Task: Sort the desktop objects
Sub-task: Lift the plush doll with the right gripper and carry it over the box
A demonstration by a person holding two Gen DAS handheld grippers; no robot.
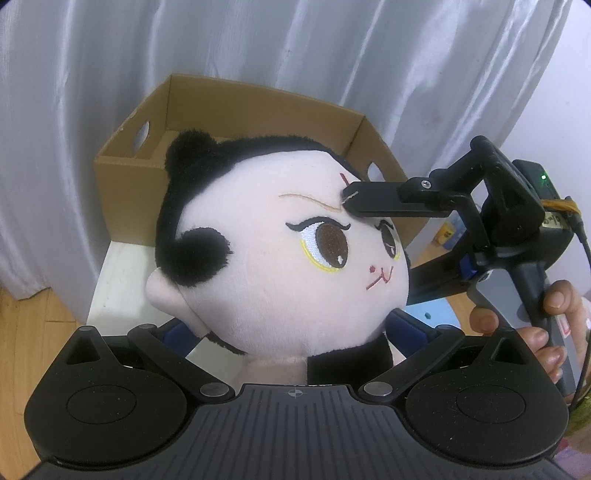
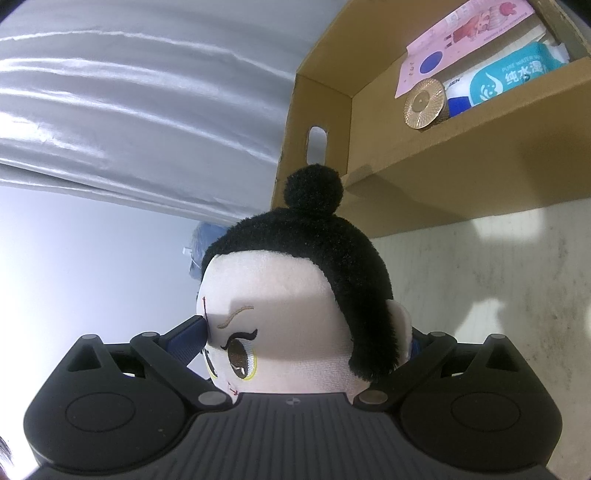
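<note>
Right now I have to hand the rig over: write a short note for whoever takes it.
Left claw: shut on the plush doll at its neck and body.
Right claw: shut on the doll's head, one finger on the forehead, the other behind the ear.
Cardboard box: just behind the doll on the white table; already holds a wet wipes pack, pink booklet and round gold item.
Done: doll gripped by both claws.
Left: put the doll in the box, probably, then release.
</note>
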